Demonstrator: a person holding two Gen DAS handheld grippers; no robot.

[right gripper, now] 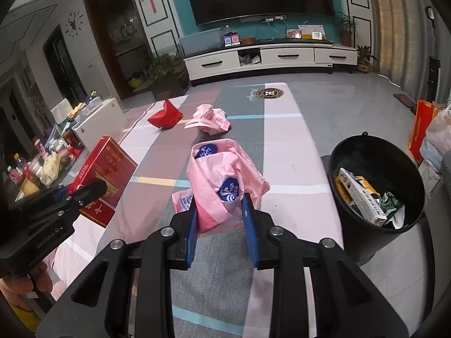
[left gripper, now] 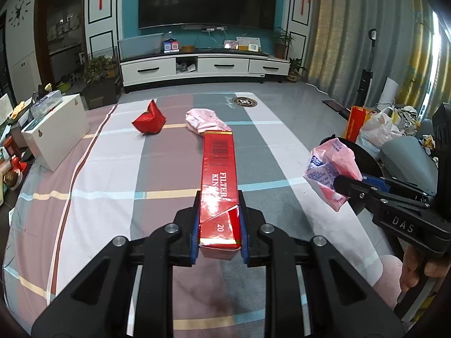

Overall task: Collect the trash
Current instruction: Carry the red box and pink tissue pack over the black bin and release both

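My left gripper [left gripper: 218, 222] is shut on a long red cigarette carton [left gripper: 218, 174], which sticks out forward above the checked cloth [left gripper: 98, 197]. The same carton [right gripper: 104, 166] shows at the left of the right wrist view, with the left gripper [right gripper: 84, 191] on it. My right gripper [right gripper: 221, 219] is shut on a crumpled pink plastic wrapper [right gripper: 222, 180], also seen at the right of the left wrist view as the pink wrapper [left gripper: 329, 169]. A black bin [right gripper: 377, 186] with several pieces of trash stands to the right. A red bag [left gripper: 149, 121] and a crumpled pink packet [left gripper: 203, 121] lie farther out on the cloth.
A white box [left gripper: 56, 129] and cluttered small items sit at the cloth's left edge. Shopping bags [left gripper: 375, 129] stand on the floor to the right. A TV cabinet [left gripper: 203, 67] and potted plants line the far wall. A hand [left gripper: 417, 270] holds the right gripper.
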